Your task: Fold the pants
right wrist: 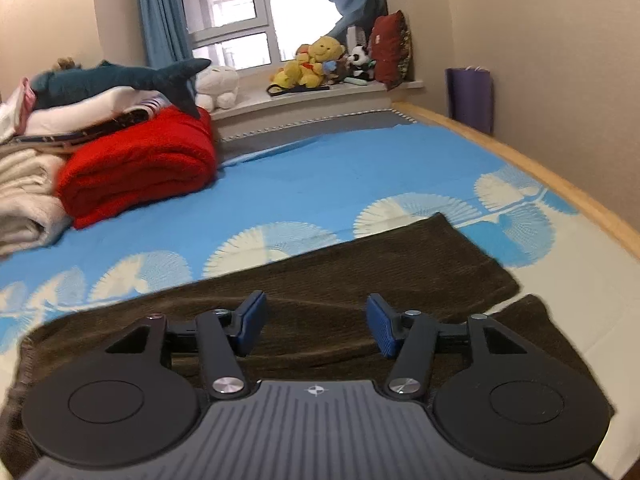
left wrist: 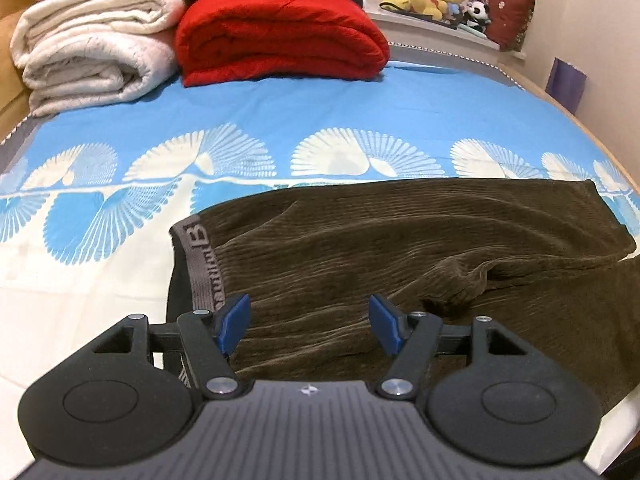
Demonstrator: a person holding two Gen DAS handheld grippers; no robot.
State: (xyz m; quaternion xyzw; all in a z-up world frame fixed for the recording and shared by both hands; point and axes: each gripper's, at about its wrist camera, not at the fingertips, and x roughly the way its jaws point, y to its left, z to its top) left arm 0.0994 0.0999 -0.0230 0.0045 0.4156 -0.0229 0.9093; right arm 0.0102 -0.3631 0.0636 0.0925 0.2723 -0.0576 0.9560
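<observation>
While brown pants (left wrist: 400,240) lie flat on bed (left wrist: 280,120), left gripper (left wrist: 310,324) parted, empty, right gripper (right wrist: 316,326) likewise

A bed with a light wooden frame (right wrist: 560,168) is wearing a blue sheet printed with white fans (left wrist: 360,112). Lying on it — dark brown corduroy pants (left wrist: 400,248), spread flat near the front, a folded red blanket (left wrist: 280,36) and rolled cream blankets (left wrist: 92,48) sitting side by side, well behind.

Dark olive-brown ribbed pants (left wrist: 400,248) with a grey lettered waistband (left wrist: 198,256); blue bedsheet (left wrist: 320,108) printed with cream fans; red blanket (left wrist: 280,36) at twelve o'clock.
</observation>
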